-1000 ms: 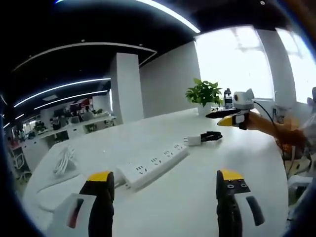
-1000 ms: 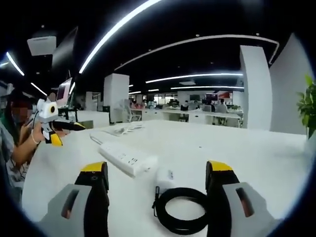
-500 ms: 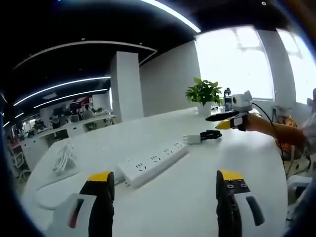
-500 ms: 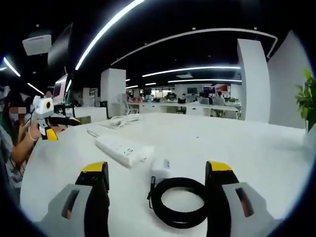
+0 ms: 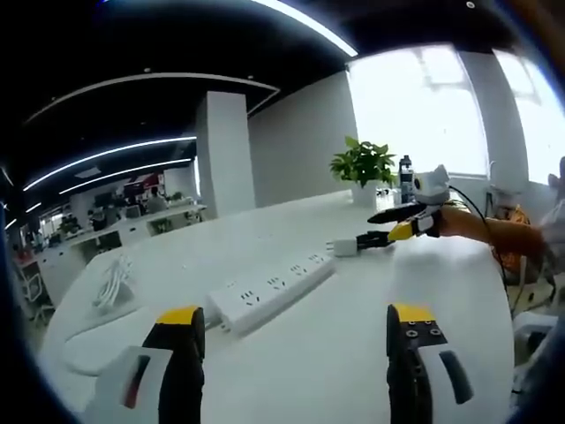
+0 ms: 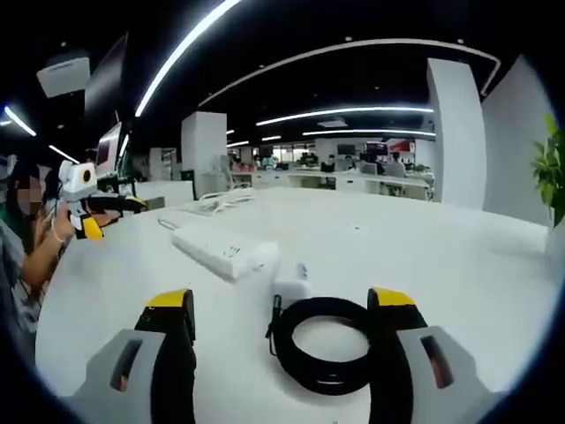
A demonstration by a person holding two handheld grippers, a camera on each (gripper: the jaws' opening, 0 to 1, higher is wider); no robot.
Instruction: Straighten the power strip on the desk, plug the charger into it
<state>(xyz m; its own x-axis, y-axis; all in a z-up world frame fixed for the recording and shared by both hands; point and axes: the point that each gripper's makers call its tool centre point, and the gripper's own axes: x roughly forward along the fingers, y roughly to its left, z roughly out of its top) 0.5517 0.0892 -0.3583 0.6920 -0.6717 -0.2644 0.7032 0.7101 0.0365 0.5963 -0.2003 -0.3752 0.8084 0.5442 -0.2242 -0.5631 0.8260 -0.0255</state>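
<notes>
The charger, a small white block with a coiled black cable, looked light and rigid; I judged its body the place to grip. It lay on the desk between my right gripper's spread, empty fingers. The power strip lay askew ahead of my left gripper, likewise open.

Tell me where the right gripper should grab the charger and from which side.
Grip the charger by its white block body, across the two side faces, coming from the coiled black cable end. The block lies flat with its far end facing the power strip, and the open right gripper already straddles the coil.
</notes>
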